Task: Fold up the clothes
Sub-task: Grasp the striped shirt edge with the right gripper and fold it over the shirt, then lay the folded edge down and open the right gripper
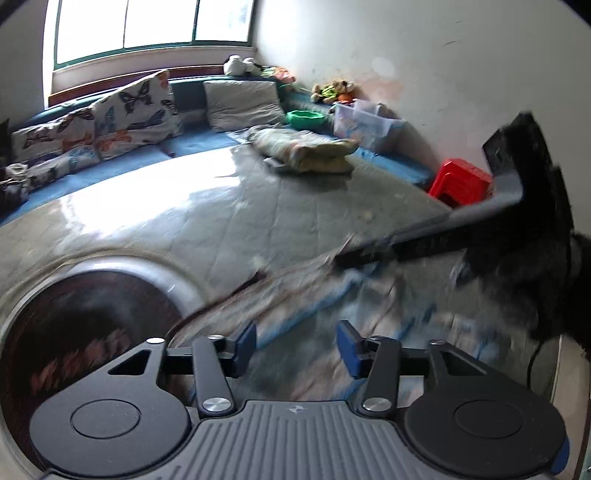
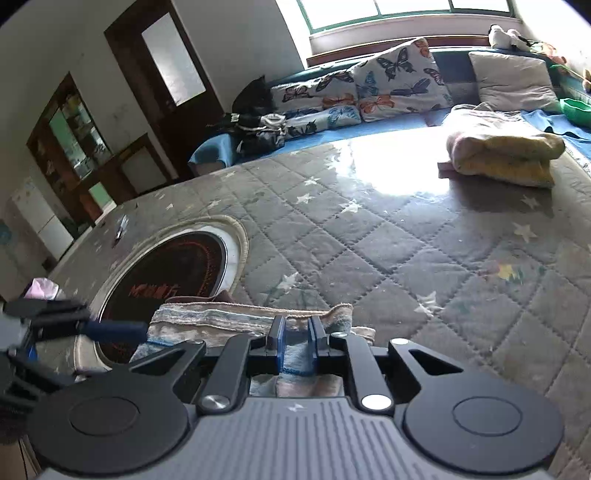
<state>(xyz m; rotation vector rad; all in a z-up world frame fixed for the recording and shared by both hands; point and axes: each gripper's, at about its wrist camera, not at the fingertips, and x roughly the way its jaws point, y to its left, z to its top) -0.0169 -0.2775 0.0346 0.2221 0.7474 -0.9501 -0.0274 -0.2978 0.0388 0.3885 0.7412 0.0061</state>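
Right gripper (image 2: 295, 341) clamped on striped towel (image 2: 236, 319); left gripper (image 1: 295, 349) open above it, gripping nothing.

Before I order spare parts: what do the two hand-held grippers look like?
Both look alike. The left gripper has blue pads on black fingers, black link arms with silver pivot screws, two round black discs and a ribbed grey body bearing a small emblem. The right gripper matches it. No sleeve shows clearly.

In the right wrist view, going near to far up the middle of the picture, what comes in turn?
Right gripper pinching the striped cloth → bare quilted star-print cover → butterfly cushions → window.
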